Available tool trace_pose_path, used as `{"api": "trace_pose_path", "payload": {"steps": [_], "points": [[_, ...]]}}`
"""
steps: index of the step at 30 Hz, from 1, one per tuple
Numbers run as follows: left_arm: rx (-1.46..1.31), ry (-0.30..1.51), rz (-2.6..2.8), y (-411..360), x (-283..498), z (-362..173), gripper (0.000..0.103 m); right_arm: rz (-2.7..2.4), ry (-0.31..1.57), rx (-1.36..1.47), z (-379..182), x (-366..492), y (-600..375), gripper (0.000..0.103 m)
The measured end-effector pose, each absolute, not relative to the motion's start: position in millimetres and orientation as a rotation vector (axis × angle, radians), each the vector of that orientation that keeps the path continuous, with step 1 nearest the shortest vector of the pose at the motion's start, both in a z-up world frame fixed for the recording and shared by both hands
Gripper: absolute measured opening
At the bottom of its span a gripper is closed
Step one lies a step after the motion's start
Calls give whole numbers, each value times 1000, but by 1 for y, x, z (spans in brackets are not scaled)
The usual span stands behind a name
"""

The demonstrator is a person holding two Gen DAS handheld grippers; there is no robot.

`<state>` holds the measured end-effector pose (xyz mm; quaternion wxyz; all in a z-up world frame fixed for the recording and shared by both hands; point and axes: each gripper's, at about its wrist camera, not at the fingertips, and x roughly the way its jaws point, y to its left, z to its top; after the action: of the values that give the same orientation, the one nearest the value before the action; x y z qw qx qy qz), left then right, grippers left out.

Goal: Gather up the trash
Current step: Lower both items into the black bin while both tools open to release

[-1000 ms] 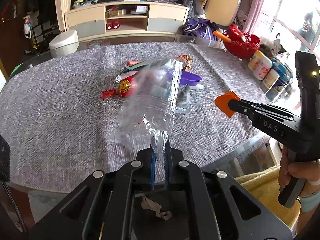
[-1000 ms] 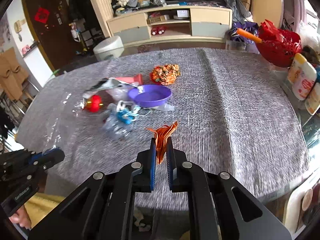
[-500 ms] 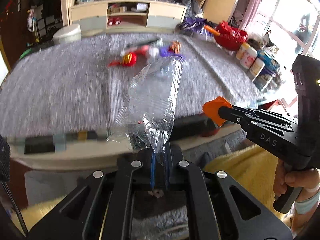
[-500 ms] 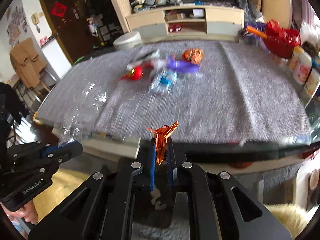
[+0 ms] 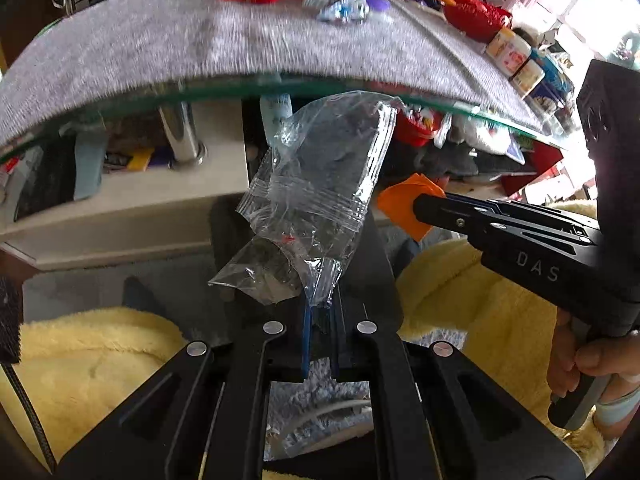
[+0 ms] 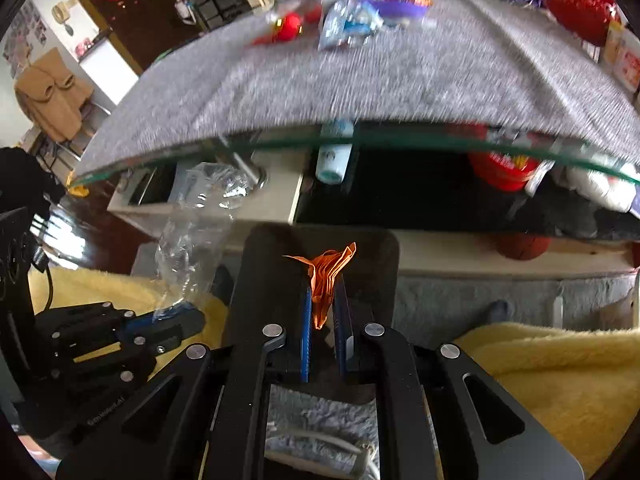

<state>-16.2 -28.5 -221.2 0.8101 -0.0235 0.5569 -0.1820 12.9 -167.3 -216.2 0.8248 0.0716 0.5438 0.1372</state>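
My left gripper [image 5: 320, 312] is shut on a clear plastic zip bag [image 5: 320, 184], held below the table's glass edge. The bag also shows in the right wrist view [image 6: 200, 216] above the left gripper [image 6: 176, 320]. My right gripper [image 6: 322, 308] is shut on a crumpled orange wrapper [image 6: 326, 276]; the wrapper also shows in the left wrist view [image 5: 408, 204] at the tip of the right gripper [image 5: 420, 204]. More trash stays on the grey table top [image 6: 400, 68]: a red wrapper [image 6: 286, 26], a blue-and-clear wrapper [image 6: 348, 26] and a purple bowl [image 6: 400, 10].
A dark upright bin-like object [image 6: 320, 248] stands just ahead of both grippers, below the table edge [image 5: 280, 84]. A yellow fleece [image 6: 560, 364] lies left and right. Jars and a red basket [image 5: 476, 20] stand at the table's right end. Cluttered shelves [image 5: 132, 156] sit under the glass.
Both grippers have pulled back and dropped from over the table top to below its glass edge, each keeping its piece of trash. The dark bin-like object has come into view ahead.
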Motion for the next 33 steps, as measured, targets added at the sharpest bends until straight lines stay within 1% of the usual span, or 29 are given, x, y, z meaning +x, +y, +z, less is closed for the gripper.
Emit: {"api": "trace_pose_path", "payload": {"steps": [6, 8, 13, 15, 16, 17, 18, 20, 21, 23, 25, 27, 28, 30, 31, 32, 33], "points": [[-52, 1247, -395, -28, -16, -240, 5, 293, 1197, 166, -229, 17, -163, 11], [-52, 1258, -396, -28, -15, -243, 6, 295, 1205, 168, -232, 17, -164, 14], [-47, 1268, -392, -29, -10, -247, 8, 295, 1213, 183, -236, 21, -164, 15], [-47, 1268, -388, -30, -9, -246, 16, 291, 1212, 185, -237, 23, -165, 16], [-49, 1268, -387, -30, -8, -246, 19, 288, 1213, 187, -237, 23, -165, 19], [-54, 1266, -386, -30, -7, -246, 25, 288, 1214, 190, -237, 24, -165, 22], [-57, 1264, -388, -30, -6, -246, 29, 289, 1215, 193, -237, 24, -166, 26], [-58, 1261, -388, -29, -5, -245, 32, 293, 1213, 199, -237, 25, -166, 28], [-58, 1260, -388, -29, -4, -244, 34, 296, 1210, 203, -236, 26, -167, 30], [-59, 1260, -385, -29, -3, -243, 36, 299, 1208, 208, -235, 27, -167, 37], [-59, 1258, -381, -28, -2, -242, 38, 300, 1199, 206, -233, 28, -167, 51], [-59, 1253, -374, -26, -1, -240, 41, 298, 1193, 206, -231, 29, -168, 56], [-60, 1252, -368, -24, 0, -239, 41, 296, 1191, 207, -230, 30, -168, 57], [-61, 1249, -357, -22, 2, -236, 46, 283, 1186, 208, -227, 32, -171, 59], [-60, 1246, -352, -21, 3, -235, 47, 269, 1177, 207, -224, 34, -174, 63], [-57, 1240, -347, -19, 4, -232, 51, 252, 1164, 202, -220, 36, -177, 65], [-55, 1233, -343, -17, 5, -229, 57, 239, 1152, 197, -215, 38, -180, 70]]}}
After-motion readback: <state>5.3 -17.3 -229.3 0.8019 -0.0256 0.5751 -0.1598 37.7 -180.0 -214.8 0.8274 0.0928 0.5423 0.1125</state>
